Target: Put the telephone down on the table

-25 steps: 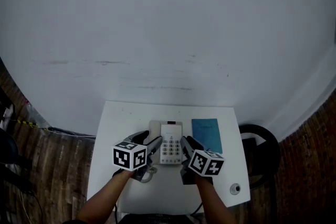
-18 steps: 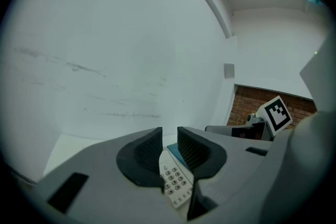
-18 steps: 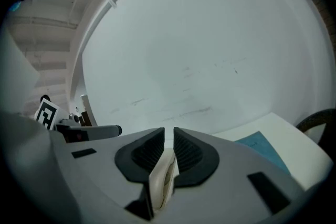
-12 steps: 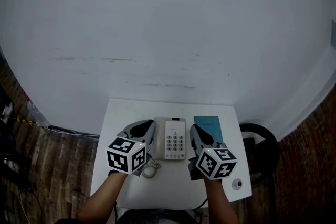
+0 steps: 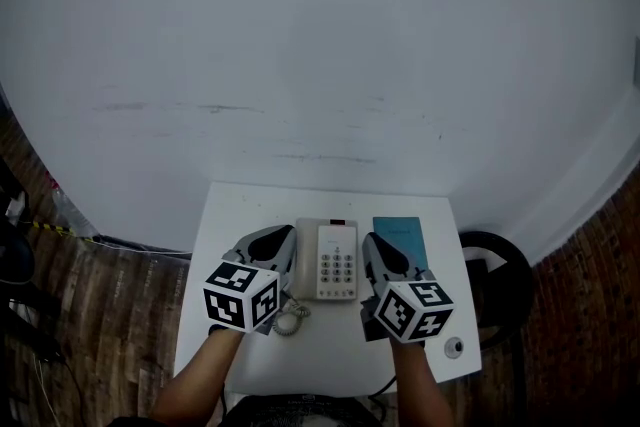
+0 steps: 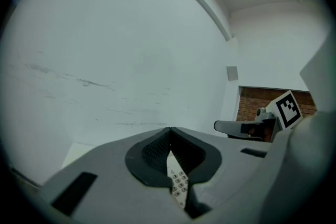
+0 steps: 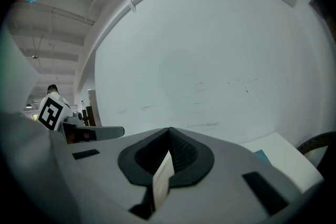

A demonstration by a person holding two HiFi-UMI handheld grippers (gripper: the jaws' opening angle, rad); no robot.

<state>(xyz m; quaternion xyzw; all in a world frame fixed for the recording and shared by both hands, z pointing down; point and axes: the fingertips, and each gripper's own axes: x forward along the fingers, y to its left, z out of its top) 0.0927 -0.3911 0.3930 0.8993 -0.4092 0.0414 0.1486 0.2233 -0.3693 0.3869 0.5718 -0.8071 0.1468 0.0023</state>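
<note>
The cream telephone (image 5: 335, 260) lies flat on the small white table (image 5: 240, 215), keypad up. My left gripper (image 5: 283, 237) hangs just beside its left edge and my right gripper (image 5: 368, 242) just beside its right edge, both a little above the table. Each has its jaws shut with nothing between them. In the left gripper view the closed tips of the left gripper (image 6: 170, 128) meet, and the telephone's keypad (image 6: 178, 186) shows below through the slot. In the right gripper view the right gripper (image 7: 169, 128) is closed likewise, with the telephone's edge (image 7: 163, 182) under it.
A blue booklet (image 5: 398, 235) lies right of the telephone. A coiled cord (image 5: 290, 317) rests at the phone's near left corner, and a small round object (image 5: 453, 347) sits at the table's near right corner. A dark round stool (image 5: 495, 273) stands to the right, on a wooden floor.
Both grippers had their jaws open at the telephone's sides a second ago; both have closed and now hang shut beside it. The telephone stays on the table.
</note>
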